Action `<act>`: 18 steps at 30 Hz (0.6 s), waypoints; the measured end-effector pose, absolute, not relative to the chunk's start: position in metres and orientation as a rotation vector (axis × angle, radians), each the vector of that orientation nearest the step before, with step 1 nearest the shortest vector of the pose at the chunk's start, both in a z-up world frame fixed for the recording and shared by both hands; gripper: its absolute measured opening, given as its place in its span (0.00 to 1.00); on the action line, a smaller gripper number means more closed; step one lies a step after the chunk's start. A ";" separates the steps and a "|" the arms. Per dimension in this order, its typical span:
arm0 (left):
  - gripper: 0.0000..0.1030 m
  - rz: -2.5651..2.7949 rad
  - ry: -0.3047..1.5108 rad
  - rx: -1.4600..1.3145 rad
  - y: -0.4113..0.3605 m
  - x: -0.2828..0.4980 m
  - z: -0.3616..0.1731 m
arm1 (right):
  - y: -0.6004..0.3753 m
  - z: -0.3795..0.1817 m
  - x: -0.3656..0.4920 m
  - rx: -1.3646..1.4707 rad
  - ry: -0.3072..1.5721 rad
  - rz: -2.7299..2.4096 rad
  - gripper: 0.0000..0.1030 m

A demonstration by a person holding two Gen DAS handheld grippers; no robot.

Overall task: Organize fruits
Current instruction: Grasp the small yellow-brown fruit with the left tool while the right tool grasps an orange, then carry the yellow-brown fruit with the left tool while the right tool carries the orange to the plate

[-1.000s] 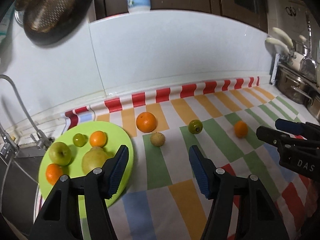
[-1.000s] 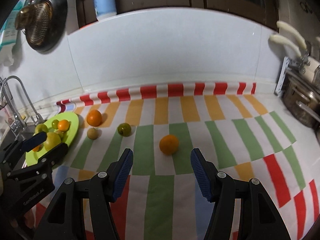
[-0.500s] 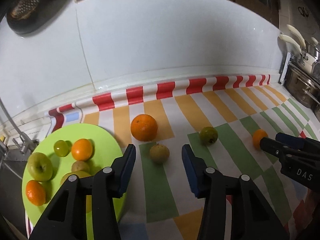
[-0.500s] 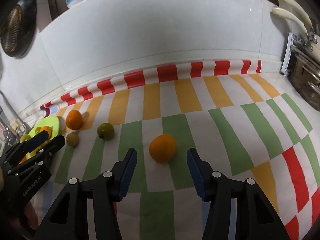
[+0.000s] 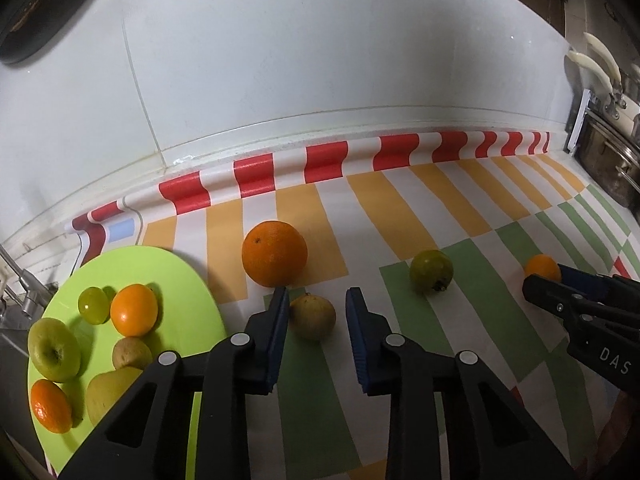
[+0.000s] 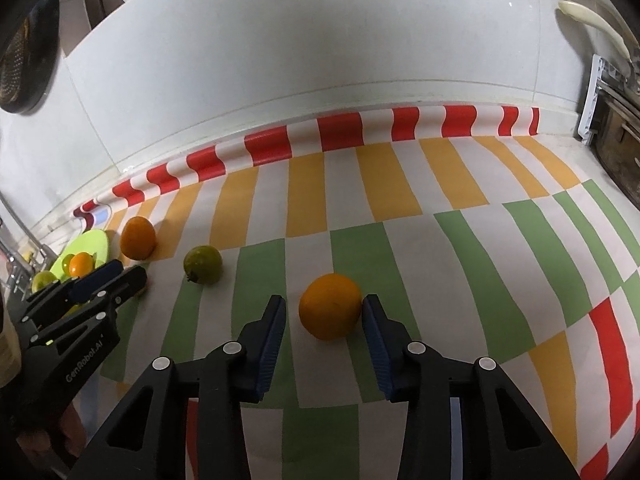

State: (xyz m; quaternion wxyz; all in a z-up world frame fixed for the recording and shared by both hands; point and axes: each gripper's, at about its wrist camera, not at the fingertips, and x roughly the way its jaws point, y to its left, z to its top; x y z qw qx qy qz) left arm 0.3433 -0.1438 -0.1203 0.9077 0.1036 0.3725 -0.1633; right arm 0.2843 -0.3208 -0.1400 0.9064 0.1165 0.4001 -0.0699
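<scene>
The left tool (image 5: 314, 300) points down at the desk, which is covered by a cloth striped in red, orange, green and white (image 5: 400, 216). Its blue-padded jaws are closed on a small round yellow-brown fruit (image 5: 313, 317). The near-side pad lies against the fruit's skin, with only a thin sliver of cloth showing at the other pad. That fruit sits on the cloth just in front of a large round orange (image 5: 274, 254) and just beside the edge of a flat round lime-green plate (image 5: 188, 280). The plate carries a green apple (image 5: 54, 354), a small green round fruit (image 5: 93, 305), two orange mandarins, a brownish fruit and a yellow-green pear, partly hidden by the tool's black frame. Further along the cloth a dull green fruit with a dark stem end (image 5: 431, 271) lies alone, well apart from the plate. The right tool (image 6: 324, 308) also points down, and its jaws have just been closing around a smaller smooth orange (image 6: 330, 306) on a green stripe. One pad touches the fruit's side while a clear gap remains at the other pad, so this tool is open and does not grip the fruit. A white tiled wall (image 5: 320, 80) rises behind the cloth's red-striped edge.
</scene>
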 end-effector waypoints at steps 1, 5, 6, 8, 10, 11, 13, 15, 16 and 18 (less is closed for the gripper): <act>0.26 -0.335 0.767 0.214 -0.144 0.344 -0.120 | -0.321 -0.140 0.285 0.240 0.827 -0.146 0.37; 0.26 -0.304 0.777 0.255 -0.145 0.348 -0.125 | -0.319 -0.141 0.287 0.215 0.830 -0.148 0.32; 0.26 -0.312 0.788 0.246 -0.144 0.350 -0.126 | -0.318 -0.141 0.288 0.212 0.830 -0.150 0.32; 0.26 -0.315 0.792 0.233 -0.142 0.352 -0.126 | -0.318 -0.140 0.289 0.214 0.831 -0.148 0.32; 0.25 -0.319 0.790 0.240 -0.142 0.352 -0.126 | -0.317 -0.139 0.289 0.213 0.829 -0.141 0.32; 0.25 -0.322 0.789 0.243 -0.142 0.350 -0.125 | -0.315 -0.137 0.289 0.208 0.827 -0.135 0.32; 0.25 -0.339 0.782 0.234 -0.141 0.346 -0.122 | -0.312 -0.134 0.288 0.197 0.817 -0.121 0.32; 0.25 -0.351 0.772 0.233 -0.141 0.340 -0.115 | -0.309 -0.130 0.286 0.183 0.823 -0.120 0.32; 0.25 -0.354 0.767 0.232 -0.141 0.337 -0.113 | -0.308 -0.128 0.285 0.180 0.818 -0.114 0.32; 0.25 -0.362 0.757 0.228 -0.140 0.330 -0.105 | -0.306 -0.123 0.282 0.174 0.811 -0.102 0.32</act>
